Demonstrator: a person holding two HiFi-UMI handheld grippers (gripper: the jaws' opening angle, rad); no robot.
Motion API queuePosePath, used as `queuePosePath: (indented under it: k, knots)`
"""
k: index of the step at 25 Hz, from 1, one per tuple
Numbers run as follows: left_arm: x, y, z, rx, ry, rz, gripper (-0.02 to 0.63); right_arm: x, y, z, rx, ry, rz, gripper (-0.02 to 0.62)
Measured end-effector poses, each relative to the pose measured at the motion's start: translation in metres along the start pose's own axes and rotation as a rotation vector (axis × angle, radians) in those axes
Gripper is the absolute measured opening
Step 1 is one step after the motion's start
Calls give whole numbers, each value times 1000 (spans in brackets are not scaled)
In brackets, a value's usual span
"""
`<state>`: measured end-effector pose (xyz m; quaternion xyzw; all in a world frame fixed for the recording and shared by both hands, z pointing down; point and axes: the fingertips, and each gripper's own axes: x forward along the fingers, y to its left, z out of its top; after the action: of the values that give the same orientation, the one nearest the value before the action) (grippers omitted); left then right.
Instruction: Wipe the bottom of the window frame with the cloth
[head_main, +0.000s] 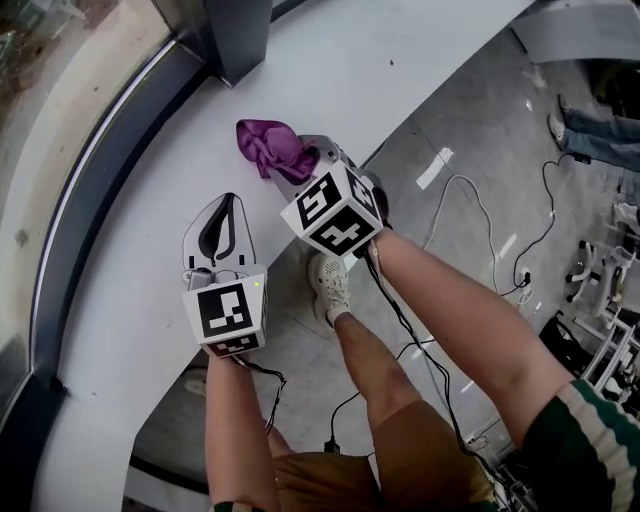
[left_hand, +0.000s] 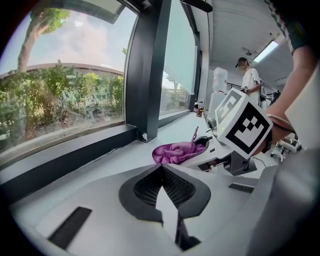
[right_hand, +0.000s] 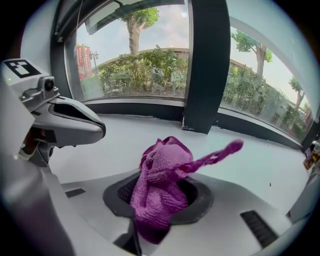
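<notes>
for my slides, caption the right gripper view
The right claw shut on a purple cloth over the white sill, dark window frame ahead.

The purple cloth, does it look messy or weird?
A bit. The cloth is scrunched into a ball in the right gripper, not spread flat, and one thin tail sticks out sideways.
</notes>
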<state>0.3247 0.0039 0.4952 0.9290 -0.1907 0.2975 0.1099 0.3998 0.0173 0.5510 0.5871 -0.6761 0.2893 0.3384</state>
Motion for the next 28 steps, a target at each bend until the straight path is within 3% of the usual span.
queuePosePath:
  k: [10,28]
  knots:
    - [0,-35,-11,25,8,-42,9,-19,7,-28,71,-3,2,130]
    - [-17,-84,-38,-53,25,-56,9,-53,32,-73,110,20,31,130]
